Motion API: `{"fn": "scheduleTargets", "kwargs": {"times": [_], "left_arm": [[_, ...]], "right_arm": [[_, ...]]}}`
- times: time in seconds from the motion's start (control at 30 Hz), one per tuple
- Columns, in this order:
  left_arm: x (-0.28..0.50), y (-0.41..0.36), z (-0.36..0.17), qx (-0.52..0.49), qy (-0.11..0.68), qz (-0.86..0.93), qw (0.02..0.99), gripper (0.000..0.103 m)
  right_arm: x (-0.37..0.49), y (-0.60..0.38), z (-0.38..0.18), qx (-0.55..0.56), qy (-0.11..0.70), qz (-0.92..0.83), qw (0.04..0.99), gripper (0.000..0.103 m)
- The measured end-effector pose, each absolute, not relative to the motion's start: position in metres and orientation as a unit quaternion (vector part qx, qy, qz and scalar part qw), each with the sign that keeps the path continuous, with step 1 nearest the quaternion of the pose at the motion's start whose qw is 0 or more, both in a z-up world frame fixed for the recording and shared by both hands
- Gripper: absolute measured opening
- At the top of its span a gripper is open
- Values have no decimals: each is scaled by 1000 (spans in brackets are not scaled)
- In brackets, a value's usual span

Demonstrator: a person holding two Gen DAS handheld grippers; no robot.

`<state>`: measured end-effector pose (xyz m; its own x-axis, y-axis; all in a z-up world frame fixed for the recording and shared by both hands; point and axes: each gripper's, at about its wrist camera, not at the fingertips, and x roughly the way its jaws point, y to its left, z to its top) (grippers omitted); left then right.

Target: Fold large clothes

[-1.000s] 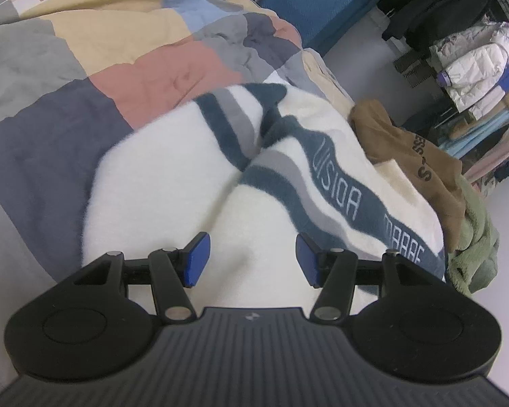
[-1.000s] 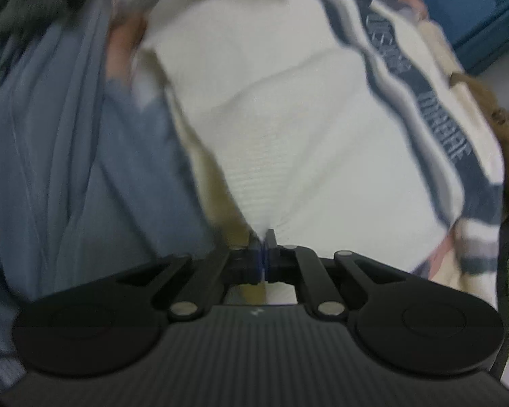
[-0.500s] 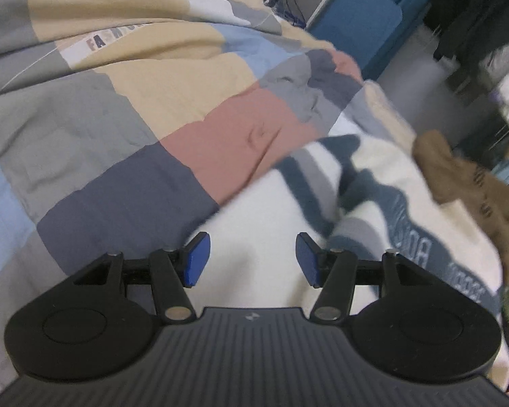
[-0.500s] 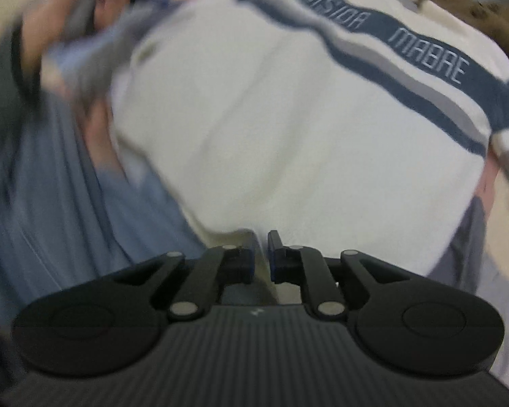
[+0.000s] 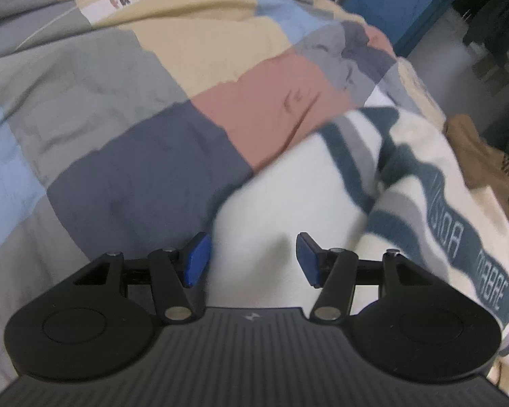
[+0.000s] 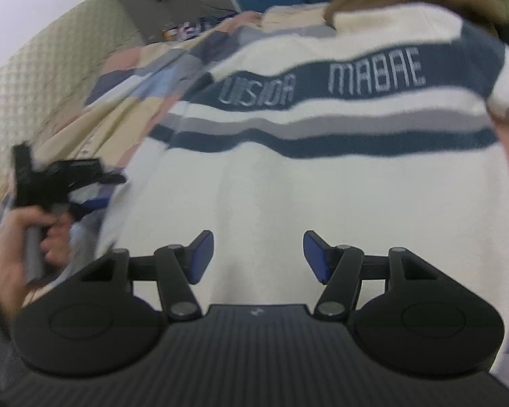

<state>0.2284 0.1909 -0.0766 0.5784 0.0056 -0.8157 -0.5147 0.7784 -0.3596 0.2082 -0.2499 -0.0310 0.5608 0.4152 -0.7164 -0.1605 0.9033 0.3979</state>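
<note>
At the far left of the right wrist view, a hand (image 6: pixel 15 237) grips the handle of the left gripper (image 6: pixel 84 203), which sits just off the sweater's left edge; blur makes it hard to say whether it touches the fabric. In its own view the left gripper (image 5: pixel 252 259) has its fingers moderately wide with nothing between them, hovering over white knit where it meets the patchwork quilt (image 5: pixel 125 108) on the bed.

The sweater (image 6: pixel 305 186), cream with navy and grey stripes and a lettered band, lies spread across the quilt, one sleeve (image 5: pixel 352 156) folded over the body. The right gripper (image 6: pixel 258 256) hangs over the plain lower half, its fingers opening and empty, with cloth only beneath them.

This looks like the gap between folds: a fold has been laid and both grippers are free. The next move probably calls for each gripper to take an edge, pinching through both layers, so the body can be folded over evenly.

At the far right, a brown garment (image 5: pixel 485 166) lies beside the sweater.
</note>
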Motion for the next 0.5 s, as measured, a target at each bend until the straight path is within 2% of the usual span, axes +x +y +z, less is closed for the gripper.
{"fn": "scheduleTargets", "kwargs": {"times": [0.1, 0.17, 0.23, 0.27, 0.4, 0.5], "left_arm": [[231, 187, -88, -316, 448, 148, 823, 61], [232, 181, -90, -312, 449, 156, 822, 53], [233, 172, -85, -291, 444, 166, 831, 25], [233, 168, -81, -281, 436, 169, 838, 19], [225, 155, -44, -240, 362, 187, 881, 15], [215, 127, -8, -167, 281, 182, 927, 15]], "right_arm": [[214, -255, -47, 129, 433, 152, 879, 61], [215, -257, -52, 91, 422, 142, 891, 61], [216, -259, -56, 65, 417, 128, 897, 61], [217, -262, -58, 63, 417, 124, 898, 61], [227, -272, -62, 92, 415, 121, 897, 61], [231, -279, -62, 105, 409, 117, 899, 61]]}}
